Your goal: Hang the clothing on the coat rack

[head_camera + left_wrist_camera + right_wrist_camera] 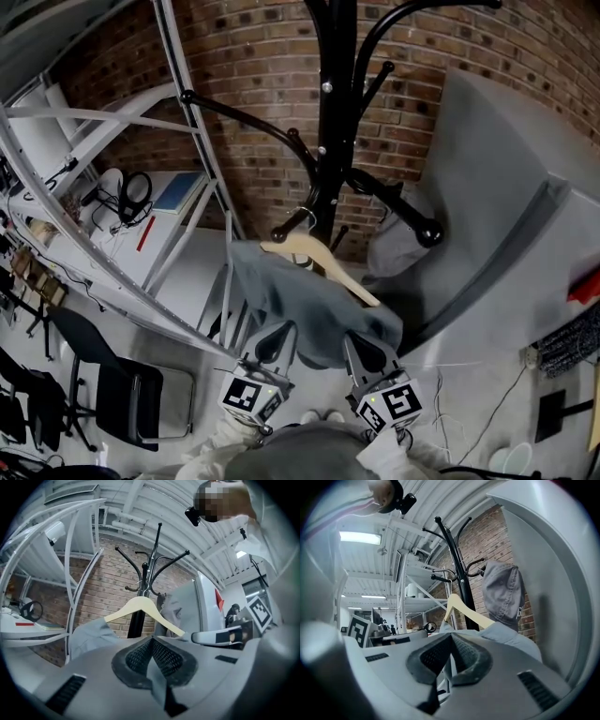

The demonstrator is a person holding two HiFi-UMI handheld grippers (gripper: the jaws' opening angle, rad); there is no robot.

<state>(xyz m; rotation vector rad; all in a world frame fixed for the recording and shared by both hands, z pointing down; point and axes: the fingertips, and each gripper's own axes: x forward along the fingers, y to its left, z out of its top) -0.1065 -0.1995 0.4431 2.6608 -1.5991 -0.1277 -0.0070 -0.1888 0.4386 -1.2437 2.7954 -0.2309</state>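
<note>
In the head view a tall black metal coat rack (336,112) stands before a red brick wall (262,66). A pale wooden hanger (323,262) sits tilted against the rack's lower arms. Its wire hook is close by one arm, though whether it rests on that arm I cannot tell. A grey-blue cloth garment (300,305) drapes from the hanger. The left gripper (275,339) and right gripper (367,349) are at its lower edge, side by side. A grey cap (398,246) hangs on a rack arm to the right.

In the left gripper view the left gripper (152,641) is clenched on a fold of the garment (89,637), with the hanger (140,606) and rack (147,573) beyond.

In the right gripper view the right gripper (451,637) is likewise clamped on the garment (511,632), and cloth shows between its jaws. The hanger (464,611), rack (457,569) and cap (504,592) rise behind.
</note>
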